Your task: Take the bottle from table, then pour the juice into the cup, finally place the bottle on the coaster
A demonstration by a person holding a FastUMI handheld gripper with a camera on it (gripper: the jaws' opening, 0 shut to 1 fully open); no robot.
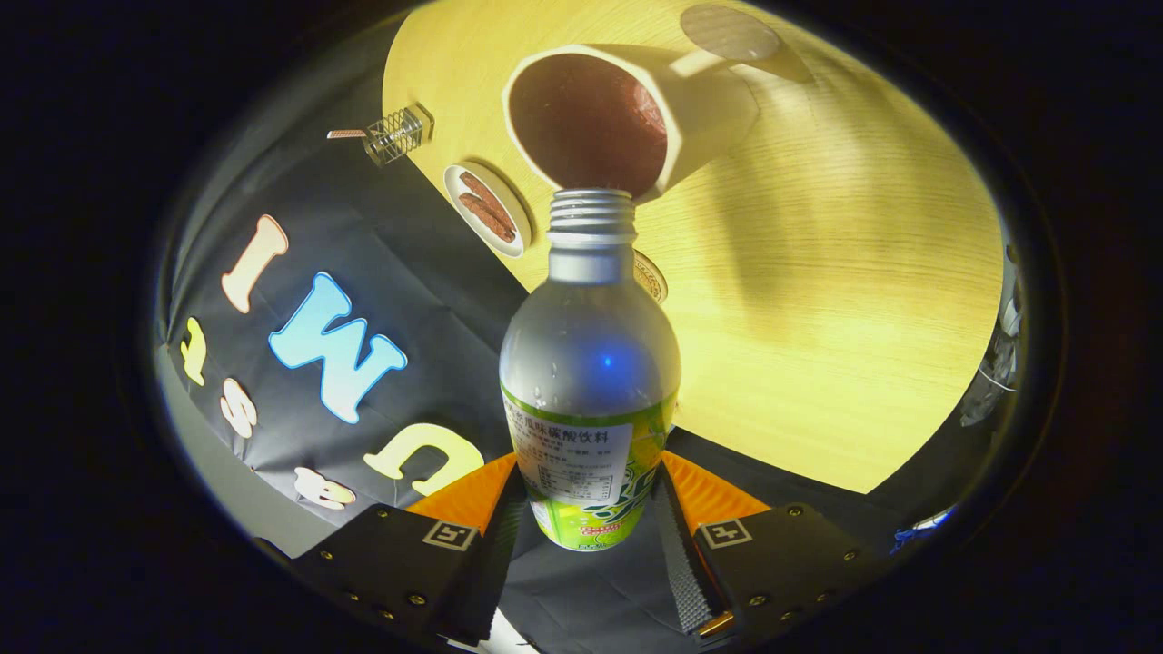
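Bottle [589,372] base hidden between tool [589,536] fingers; small round thing [652,275] mostly behind bottle.

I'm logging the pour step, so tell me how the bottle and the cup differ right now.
The bottle is silvery with a green label; the cup is cream with a dark inside. The bottle is narrow-necked and threaded; the cup is wide-mouthed with a handle. The bottle is clamped between both claw fingers; the cup stands free on the wooden table. Both are uncapped, mouths nearly meeting.

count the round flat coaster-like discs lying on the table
3. A brown disc beyond the cup's handle, a white-rimmed one beside the cup's mouth, and one mostly hidden behind the bottle, which the tool grips.
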